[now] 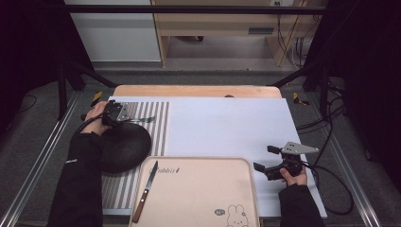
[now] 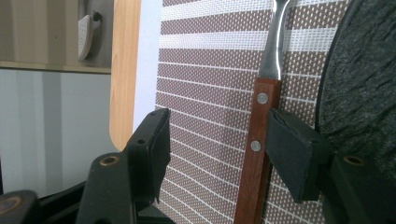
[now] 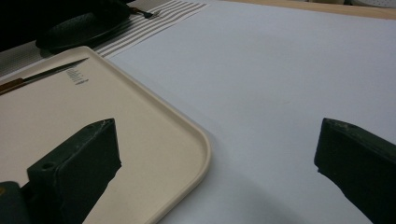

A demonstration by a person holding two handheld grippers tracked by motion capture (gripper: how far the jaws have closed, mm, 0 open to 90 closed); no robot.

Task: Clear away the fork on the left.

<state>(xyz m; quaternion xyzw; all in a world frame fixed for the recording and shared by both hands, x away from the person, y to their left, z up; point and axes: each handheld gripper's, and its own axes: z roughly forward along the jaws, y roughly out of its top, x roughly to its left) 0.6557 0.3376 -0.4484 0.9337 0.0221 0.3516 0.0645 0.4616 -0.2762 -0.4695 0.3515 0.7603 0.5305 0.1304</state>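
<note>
the mat [image 1: 161, 124] has brown and white stripes. the plate [image 1: 124, 147] on it is black and rough. the fork [image 2: 261, 140] has a red-brown wood handle and a shiny silver neck. the tray [image 1: 208, 189] is cream with a little bunny drawing. the table cover [image 1: 227, 125] is pale blue-white.

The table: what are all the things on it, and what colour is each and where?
Striped brown-and-white woven placemat: one, left side of the table.
Round black stone-like plate: one, on the placemat, near the front.
Wooden-handled metal fork: one, brown and silver, on the placemat beside the plate, between the left jaws.
Beige plastic tray with a rabbit drawing: one, front centre.
Wooden-handled knife: one, brown and silver, on the tray's left edge.
Pale blue-white table cover: one, over the wooden table.
Left gripper: black, jaws either side of the fork handle.
Right gripper: black, open, right of the tray.
</note>
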